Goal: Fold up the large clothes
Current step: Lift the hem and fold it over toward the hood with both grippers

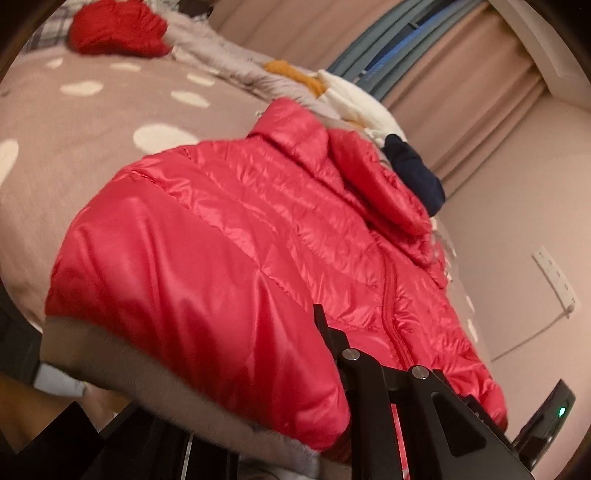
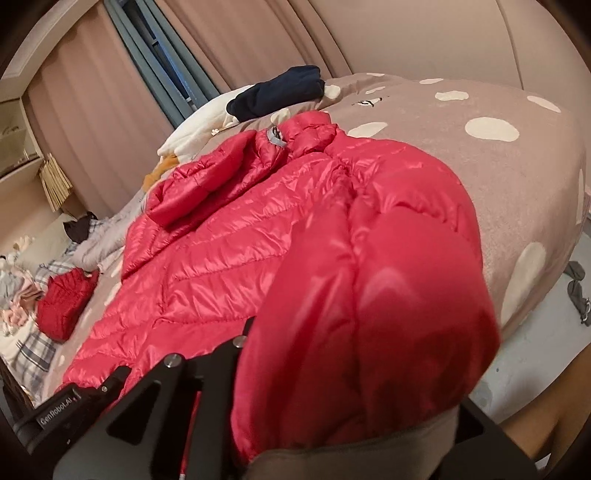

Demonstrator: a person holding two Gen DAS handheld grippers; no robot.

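A shiny red puffer jacket [image 1: 229, 229] [image 2: 229, 251] lies front up on a taupe blanket with white dots [image 1: 92, 122] [image 2: 517, 177], collar at the far end. My left gripper [image 1: 369, 354] is at the near hem beside the zip, shut on the jacket, with red fabric showing between its black fingers. My right gripper [image 2: 218, 347] is shut on the same hem, which bulges up over its fingers and hides the tips. In the left wrist view the right gripper's body [image 1: 546, 417] shows at the lower right. The left gripper's body [image 2: 59, 410] sits at the lower left of the right wrist view.
A folded red garment [image 1: 118, 29] [image 2: 62, 302] and a folded navy one [image 1: 413, 173] [image 2: 277, 92] lie farther off on the bed. White bedding [image 1: 354, 99] and a mustard item [image 1: 295, 77] lie by the curtained window. The bed edge runs just under the hem.
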